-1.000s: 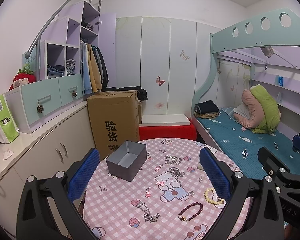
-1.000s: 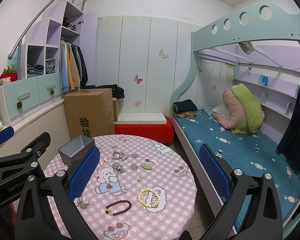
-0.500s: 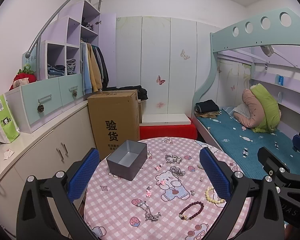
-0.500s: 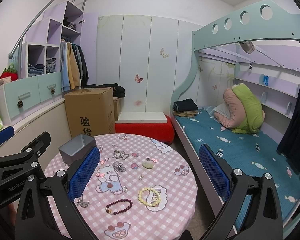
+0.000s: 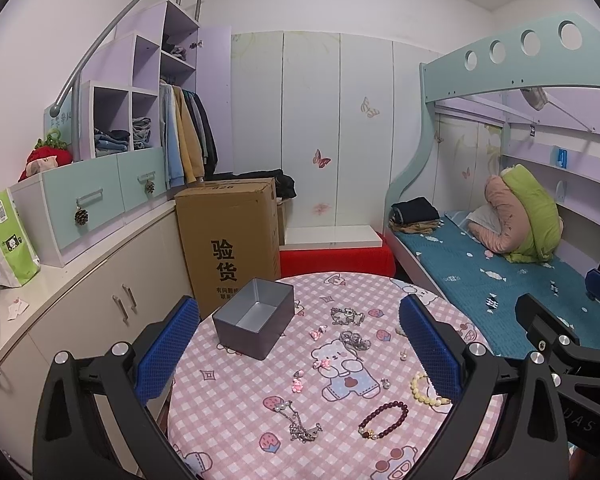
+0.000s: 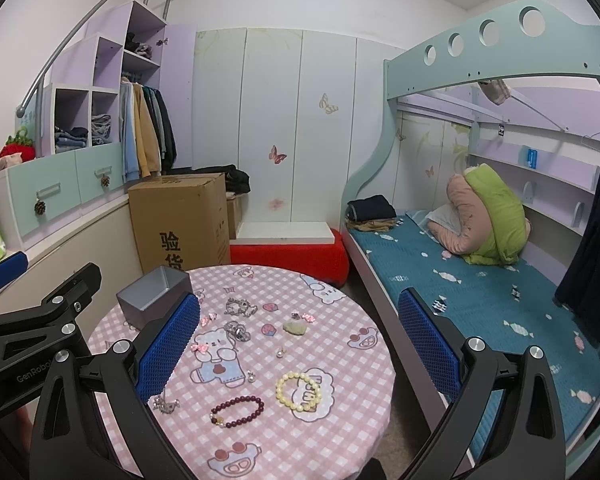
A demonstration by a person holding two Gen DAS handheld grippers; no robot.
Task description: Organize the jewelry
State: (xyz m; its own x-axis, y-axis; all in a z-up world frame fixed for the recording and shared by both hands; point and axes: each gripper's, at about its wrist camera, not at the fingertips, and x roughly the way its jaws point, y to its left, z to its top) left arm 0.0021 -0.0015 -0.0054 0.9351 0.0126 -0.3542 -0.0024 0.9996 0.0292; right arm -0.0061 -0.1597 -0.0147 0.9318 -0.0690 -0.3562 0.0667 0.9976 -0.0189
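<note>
A bedroom: bunk bed (image 5: 500,264), open wardrobe (image 5: 180,136).

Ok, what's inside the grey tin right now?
The grey tin looks empty: bare metal floor and far walls show in the left wrist view. Its near wall hides the front strip of the floor.

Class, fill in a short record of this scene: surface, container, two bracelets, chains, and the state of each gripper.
surface: round table with pink checked cloth
container: grey tin, open, empty
bracelets: dark red bead bracelet; cream bead bracelet beside it
chains: silver necklace near the front edge
left gripper: open, holding nothing
right gripper: open, holding nothing
</note>
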